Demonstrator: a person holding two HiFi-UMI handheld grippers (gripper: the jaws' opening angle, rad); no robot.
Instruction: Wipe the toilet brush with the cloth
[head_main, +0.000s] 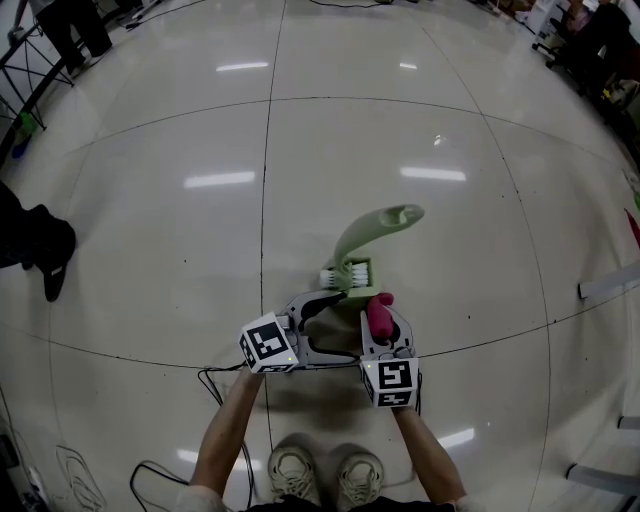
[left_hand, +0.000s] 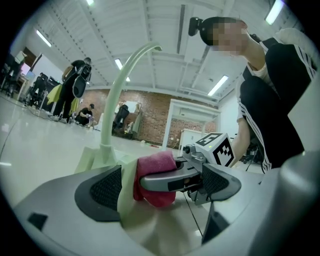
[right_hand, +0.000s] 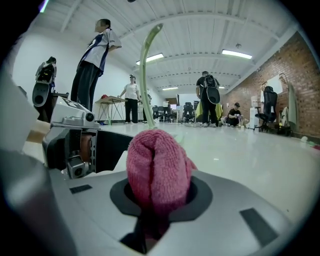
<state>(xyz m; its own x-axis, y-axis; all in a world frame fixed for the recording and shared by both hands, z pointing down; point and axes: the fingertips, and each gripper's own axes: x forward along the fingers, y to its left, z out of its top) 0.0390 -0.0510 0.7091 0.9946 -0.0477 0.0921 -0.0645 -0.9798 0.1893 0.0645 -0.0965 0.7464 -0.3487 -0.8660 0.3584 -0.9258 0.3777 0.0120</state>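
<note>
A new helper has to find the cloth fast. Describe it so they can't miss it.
Above the glossy floor, just ahead of the person's shoes, find the right gripper. The cloth is the folded wad clamped in its jaws, beside the toilet brush: fuzzy pink, where the brush is pale green.

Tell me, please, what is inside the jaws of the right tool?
A folded pink cloth, clamped between the jaws, its rounded top standing out. Its lower end sinks into the gap and cannot be seen.
</note>
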